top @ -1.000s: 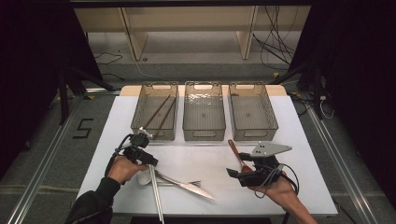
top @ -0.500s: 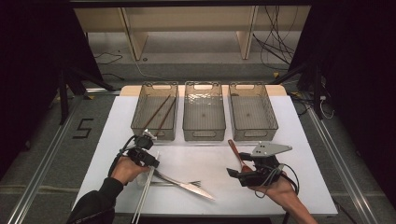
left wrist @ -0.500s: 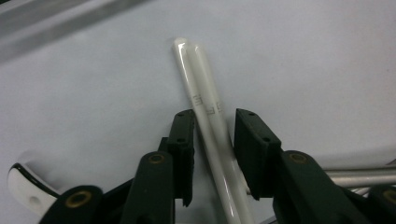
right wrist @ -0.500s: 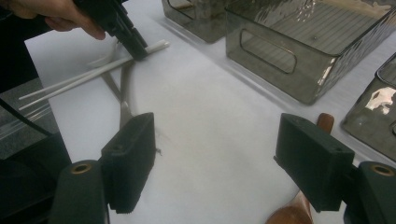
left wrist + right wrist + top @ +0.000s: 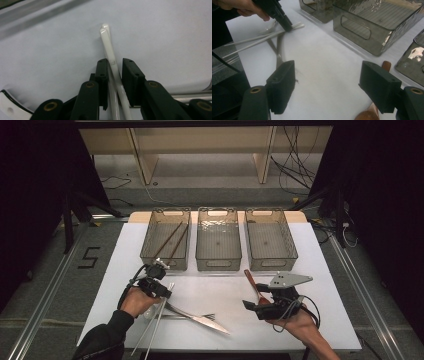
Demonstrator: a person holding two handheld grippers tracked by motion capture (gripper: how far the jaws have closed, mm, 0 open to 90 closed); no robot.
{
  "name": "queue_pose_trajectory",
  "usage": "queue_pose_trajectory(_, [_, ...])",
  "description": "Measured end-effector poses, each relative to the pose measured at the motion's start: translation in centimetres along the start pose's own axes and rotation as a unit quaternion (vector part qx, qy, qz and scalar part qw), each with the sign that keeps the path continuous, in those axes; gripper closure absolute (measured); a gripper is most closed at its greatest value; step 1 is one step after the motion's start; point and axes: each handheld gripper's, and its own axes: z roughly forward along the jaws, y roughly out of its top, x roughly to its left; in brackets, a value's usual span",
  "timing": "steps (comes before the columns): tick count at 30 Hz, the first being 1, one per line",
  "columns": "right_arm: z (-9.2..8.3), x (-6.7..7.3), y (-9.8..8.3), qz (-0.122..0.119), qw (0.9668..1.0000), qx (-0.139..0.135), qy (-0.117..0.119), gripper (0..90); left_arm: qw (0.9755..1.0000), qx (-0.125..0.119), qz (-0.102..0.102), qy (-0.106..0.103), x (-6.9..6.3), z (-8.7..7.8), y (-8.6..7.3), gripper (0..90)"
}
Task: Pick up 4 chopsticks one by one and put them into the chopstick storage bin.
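Left hand-held gripper (image 5: 162, 291), at the near-left of the white surface (image 5: 220, 285): jaws have just been closing, with a pair of white chopsticks (image 5: 110, 53) between them. In the left gripper view the two sticks run side by side up through the narrow gap and their rounded ends stick out just past the jaw tips, resting on the surface. Cannot tell from that view whether both pads press on the sticks; a sliver of gap shows beside them. In the high view the long ends of the sticks trail back from this hand-held gripper toward the person, past the near edge.

Just to the inner side of the left hand-held gripper lie a metal fork (image 5: 192, 316) and a knife (image 5: 202, 320), flat on the surface, crossing under the sticks.

Right hand-held gripper (image 5: 255, 306), near-right: jaws stand wide apart, nothing between them. A wooden spoon (image 5: 251, 281) lies just beside its outer jaw, handle pointing away toward the bins.

Beyond both hand-held grippers, three clear bins in a row. Left bin (image 5: 165, 240) holds two dark chopsticks (image 5: 171, 241), leaning. Middle bin (image 5: 218, 240) and right bin (image 5: 270, 240) stand beside it.
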Motion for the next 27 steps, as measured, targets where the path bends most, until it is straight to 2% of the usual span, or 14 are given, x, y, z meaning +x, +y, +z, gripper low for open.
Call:
queue_pose_trajectory(10, [0.0, 0.0, 0.0, -0.001, 1.0000, 0.001, 0.001, 29.5, 1.0000, -0.004, 0.005, -0.001, -0.1, -0.1, 0.1, 80.9])
queue_pose_trajectory(15, [0.1, 0.0, 0.0, -0.001, 1.0000, 0.003, 0.001, 29.5, 0.9998, -0.010, 0.001, -0.016, -0.3, -0.2, 0.2, 82.1])
queue_pose_trajectory(19, [0.0, 0.1, 0.0, -0.001, 1.0000, 0.002, 0.001, 29.5, 0.9998, -0.010, 0.012, -0.013, -0.8, -0.2, 0.4, 82.8])
queue_pose_trajectory(27, [0.0, 0.0, 0.0, -0.002, 1.0000, 0.002, 0.001, 29.5, 0.9986, -0.024, 0.034, -0.032, -1.6, -1.1, 0.7, 83.3])
